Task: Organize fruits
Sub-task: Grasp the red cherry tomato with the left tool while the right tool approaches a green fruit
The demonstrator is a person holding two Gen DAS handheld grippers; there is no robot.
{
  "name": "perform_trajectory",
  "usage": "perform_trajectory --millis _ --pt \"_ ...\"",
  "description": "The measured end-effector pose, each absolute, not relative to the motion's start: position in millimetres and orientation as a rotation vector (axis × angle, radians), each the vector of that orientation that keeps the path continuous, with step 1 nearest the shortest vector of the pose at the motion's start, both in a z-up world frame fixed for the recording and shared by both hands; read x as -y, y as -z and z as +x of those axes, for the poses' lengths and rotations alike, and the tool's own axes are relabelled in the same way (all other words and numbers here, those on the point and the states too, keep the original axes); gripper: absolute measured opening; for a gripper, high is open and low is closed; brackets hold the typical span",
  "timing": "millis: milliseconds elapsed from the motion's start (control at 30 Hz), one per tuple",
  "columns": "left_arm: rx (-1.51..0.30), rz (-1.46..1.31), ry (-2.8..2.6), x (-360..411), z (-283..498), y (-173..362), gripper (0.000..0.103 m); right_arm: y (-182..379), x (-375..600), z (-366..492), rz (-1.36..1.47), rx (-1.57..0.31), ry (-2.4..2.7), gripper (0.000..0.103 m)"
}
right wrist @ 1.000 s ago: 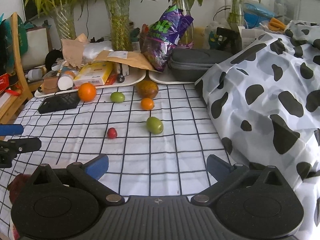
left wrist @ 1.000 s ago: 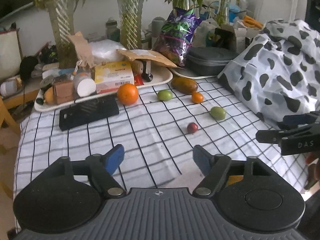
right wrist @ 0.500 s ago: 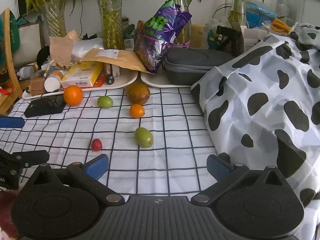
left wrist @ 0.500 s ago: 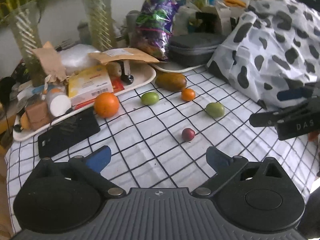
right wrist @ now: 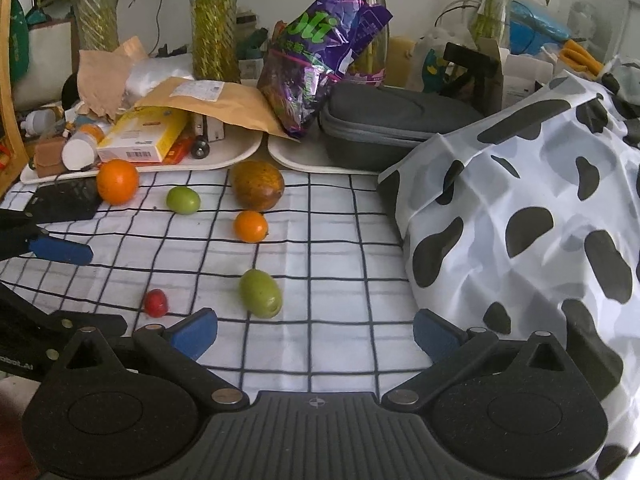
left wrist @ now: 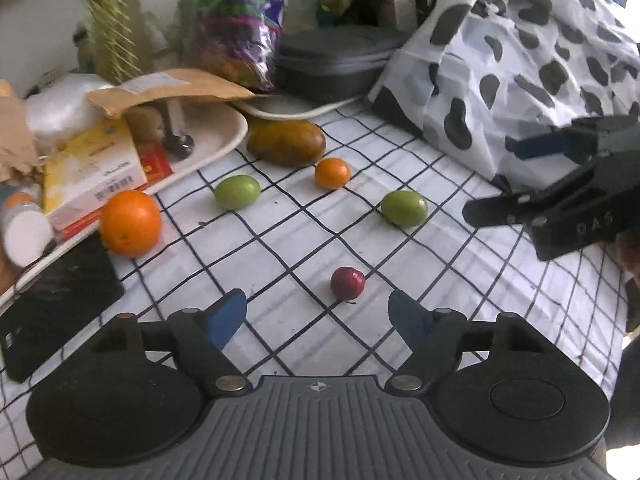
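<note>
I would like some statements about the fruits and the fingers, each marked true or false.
1. The small red fruit lies on the checked cloth just ahead of the left gripper. True.
2. The left gripper holds the red fruit. False: its jaws are closing with nothing between the fingers.
3. Two green fruits lie on the cloth. True: one and another.
4. The big orange sits on the cow-print fabric. False: it rests on the cloth beside the tray.
5. The right gripper is empty. True.
</note>
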State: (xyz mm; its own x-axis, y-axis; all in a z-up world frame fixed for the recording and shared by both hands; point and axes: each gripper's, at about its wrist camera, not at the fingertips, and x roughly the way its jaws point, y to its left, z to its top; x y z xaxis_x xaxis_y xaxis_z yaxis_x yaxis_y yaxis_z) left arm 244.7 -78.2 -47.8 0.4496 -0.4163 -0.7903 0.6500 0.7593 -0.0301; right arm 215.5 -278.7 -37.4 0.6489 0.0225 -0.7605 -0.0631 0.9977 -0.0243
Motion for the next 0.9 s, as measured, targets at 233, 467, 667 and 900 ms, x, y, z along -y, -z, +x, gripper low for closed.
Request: perform_trajectory --millis 233,467,667,900 --pt "-0.908 0.302 0.754 90.3 255.7 60.1 0.06 41.4 282.3 230.9 -0.066 -0.874 -0.052 0.103" --pt "-0.9 0.346 0.792 104.0 260.2 69.3 0.034 49.4 284.2 238.5 -0.077 -0.895 -0.051 0.103" --pt "-0.898 0.361 0.772 107.7 261.4 68.1 0.021 53.0 283.4 238.7 -0.086 -0.899 -0.052 0.103" --pt "-0.861 0.38 0.729 100.5 260.5 58.6 0.021 64.6 279.0 246.1 -0.053 -0.932 -0.118 0.103"
